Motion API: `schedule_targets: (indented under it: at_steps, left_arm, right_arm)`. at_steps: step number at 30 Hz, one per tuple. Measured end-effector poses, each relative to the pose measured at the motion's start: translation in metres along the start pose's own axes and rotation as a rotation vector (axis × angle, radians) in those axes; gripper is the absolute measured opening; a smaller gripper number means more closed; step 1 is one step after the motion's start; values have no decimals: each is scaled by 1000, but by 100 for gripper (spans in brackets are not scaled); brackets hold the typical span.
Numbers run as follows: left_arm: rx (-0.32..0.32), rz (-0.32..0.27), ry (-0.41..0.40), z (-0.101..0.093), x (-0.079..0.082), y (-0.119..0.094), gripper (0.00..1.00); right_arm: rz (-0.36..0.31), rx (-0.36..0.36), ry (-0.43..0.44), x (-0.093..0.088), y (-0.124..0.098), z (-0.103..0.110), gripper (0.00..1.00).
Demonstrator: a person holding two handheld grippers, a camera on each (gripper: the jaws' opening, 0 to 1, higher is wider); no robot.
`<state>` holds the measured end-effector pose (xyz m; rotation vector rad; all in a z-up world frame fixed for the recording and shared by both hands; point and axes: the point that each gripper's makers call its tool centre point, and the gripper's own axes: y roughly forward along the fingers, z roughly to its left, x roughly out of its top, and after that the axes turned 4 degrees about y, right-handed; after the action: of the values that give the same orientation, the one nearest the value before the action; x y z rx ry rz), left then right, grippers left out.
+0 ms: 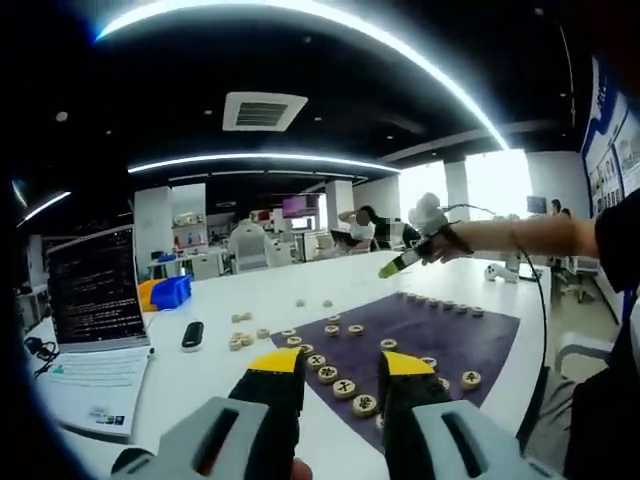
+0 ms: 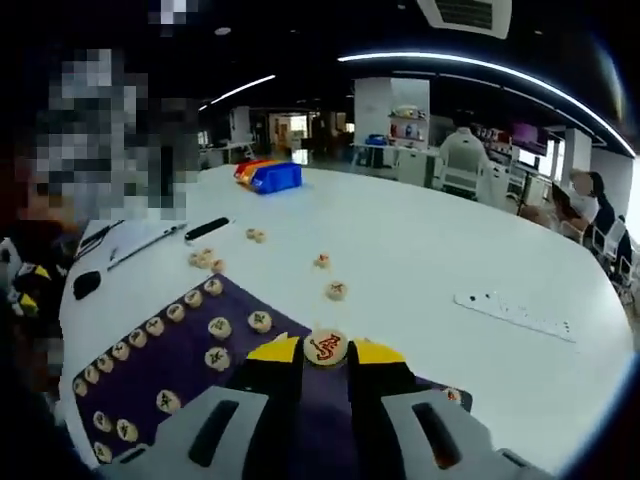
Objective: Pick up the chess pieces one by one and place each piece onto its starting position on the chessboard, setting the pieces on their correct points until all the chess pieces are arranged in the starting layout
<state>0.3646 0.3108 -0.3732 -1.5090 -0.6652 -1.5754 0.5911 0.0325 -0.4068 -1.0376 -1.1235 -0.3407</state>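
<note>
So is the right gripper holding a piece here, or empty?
Holding one. In the right gripper view, the right gripper has its yellow-tipped fingers shut on a round chess piece with a red character, above the purple board.

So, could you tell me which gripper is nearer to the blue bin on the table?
Left, probably. The blue bin sits beyond the left gripper, near the laptop. The right gripper, holding a chess piece, is raised over the board's far end, with the bin farther across the table.
</note>
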Motion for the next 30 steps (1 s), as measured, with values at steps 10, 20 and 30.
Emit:
schedule_targets:
  at_steps: [10, 20, 30]
  left_arm:
    - [-22, 5, 17, -11, 2, 4, 31]
    - [-33, 8, 31, -16, 3, 4, 31]
    - [-34, 7, 33, -16, 3, 3, 31]
  right_arm:
    - [-55, 9, -95, -64, -109, 16, 19]
    - [126, 27, -206, -150, -155, 36, 19]
    - [200, -1, -193, -180, -159, 28, 19]
